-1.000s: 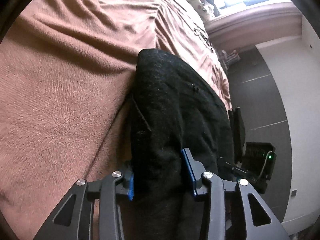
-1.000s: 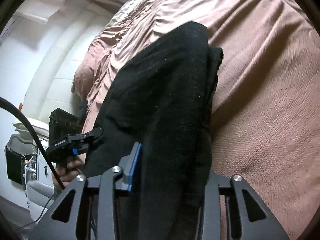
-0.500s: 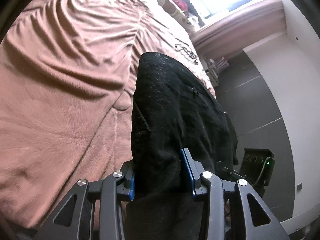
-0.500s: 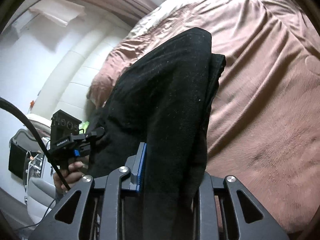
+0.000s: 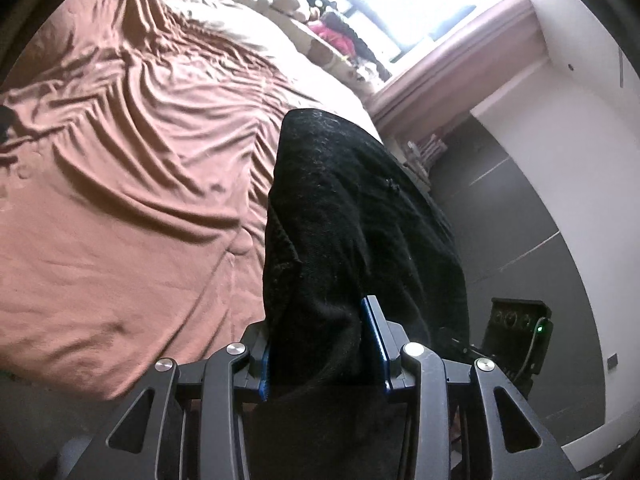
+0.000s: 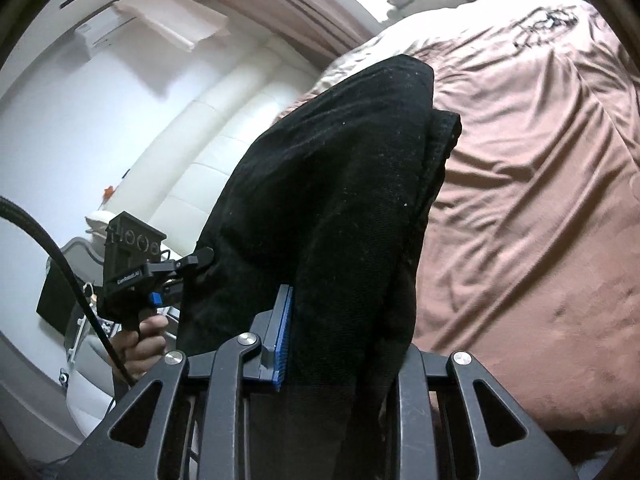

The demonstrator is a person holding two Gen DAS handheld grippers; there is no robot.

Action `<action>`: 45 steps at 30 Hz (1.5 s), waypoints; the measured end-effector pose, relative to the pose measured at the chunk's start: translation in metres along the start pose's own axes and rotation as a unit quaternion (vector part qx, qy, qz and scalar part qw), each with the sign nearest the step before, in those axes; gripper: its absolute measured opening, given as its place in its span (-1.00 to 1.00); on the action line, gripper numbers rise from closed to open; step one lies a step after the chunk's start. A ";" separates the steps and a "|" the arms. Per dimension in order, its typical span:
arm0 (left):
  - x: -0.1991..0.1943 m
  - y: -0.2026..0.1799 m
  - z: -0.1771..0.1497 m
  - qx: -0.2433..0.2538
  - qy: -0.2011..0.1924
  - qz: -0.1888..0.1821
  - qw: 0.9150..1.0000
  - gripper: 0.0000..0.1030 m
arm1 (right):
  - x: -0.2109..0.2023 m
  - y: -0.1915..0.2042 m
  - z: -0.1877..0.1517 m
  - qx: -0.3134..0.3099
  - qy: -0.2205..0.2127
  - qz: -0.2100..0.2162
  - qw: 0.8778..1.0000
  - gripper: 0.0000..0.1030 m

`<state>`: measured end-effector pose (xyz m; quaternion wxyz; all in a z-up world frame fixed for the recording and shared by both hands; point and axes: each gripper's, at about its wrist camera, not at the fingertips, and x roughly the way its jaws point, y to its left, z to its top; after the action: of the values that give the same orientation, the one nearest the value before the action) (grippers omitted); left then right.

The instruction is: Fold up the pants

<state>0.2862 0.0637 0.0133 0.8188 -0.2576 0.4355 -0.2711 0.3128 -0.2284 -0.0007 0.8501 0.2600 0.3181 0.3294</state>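
Bedroom setting: wrinkled brown bedspread (image 5: 132,184) covers the bed, bright window (image 5: 384,4) behind it, white padded headboard (image 6: 224,128) in the right wrist view. Black, coarse-woven fabric pants (image 5: 352,216) hang off the bed, bunched into a thick roll and stretched between the two tools. Left hand-held gripper (image 5: 322,344): blue pads (image 5: 374,340) clamped on one bunched end of the pants. Right hand-held gripper (image 6: 340,332): jaws have just been closing, with cloth between them; they now pinch the other end. The person's hand (image 6: 140,344) on the left tool's handle shows in the right wrist view. Judgement: a grip at each end keeps the doubled layers taut and aligned, likely so the garment can be laid flat on the bedspread for the next fold. Risk: inner layers slipping from the bunch.
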 end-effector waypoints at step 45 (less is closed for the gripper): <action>-0.254 0.267 0.041 -0.081 -0.139 0.085 0.983 -0.24 | 0.368 0.136 0.064 -0.127 0.131 0.104 0.978 -0.57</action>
<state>0.2594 0.4330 0.0034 0.8682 -0.3201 0.3579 -0.1254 0.5182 0.1119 -0.0059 0.7882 0.1361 0.3540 0.4846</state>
